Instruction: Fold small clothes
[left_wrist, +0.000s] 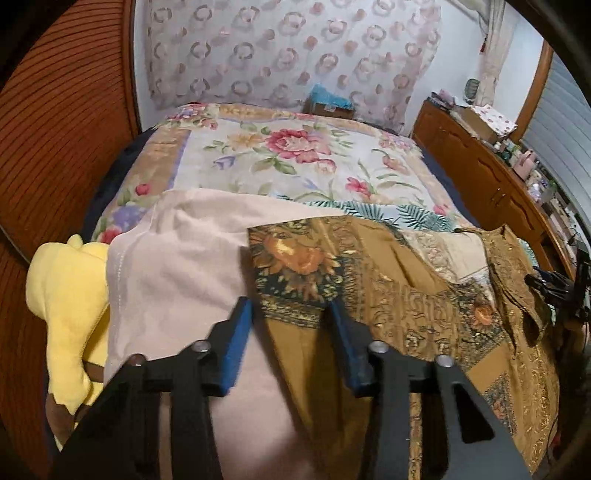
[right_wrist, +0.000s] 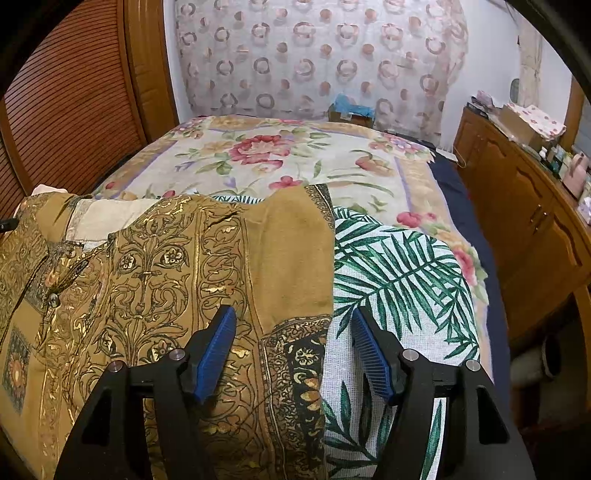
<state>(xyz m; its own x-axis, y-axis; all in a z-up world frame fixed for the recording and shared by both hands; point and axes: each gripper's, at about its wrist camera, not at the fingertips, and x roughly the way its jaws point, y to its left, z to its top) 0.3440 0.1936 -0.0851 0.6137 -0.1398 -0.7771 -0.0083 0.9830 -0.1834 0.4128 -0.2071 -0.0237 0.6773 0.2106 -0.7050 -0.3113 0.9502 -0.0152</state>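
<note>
my left gripper (left_wrist: 290, 314) hovering half-apart over brown shirt (left_wrist: 388, 295) sleeve, right gripper (right_wrist: 293, 325) straddling its hem, gripping nothing

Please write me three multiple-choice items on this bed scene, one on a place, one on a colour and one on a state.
1. Where does the yellow plush toy lie in the left wrist view?
A. left of the pale pink garment
B. on the wooden cabinet
C. on top of the brown patterned shirt

2. What colour are the leaves on the white cloth beside the shirt?
A. red
B. green
C. blue

3. How do the jaws of the right gripper stand?
A. shut on the shirt
B. shut on nothing
C. open

Answers:
1 A, the toy shows at the pink garment's left edge.
2 B, green palm fronds cover the cloth.
3 C, a wide gap shows between the blue pads above the shirt's edge.
</note>
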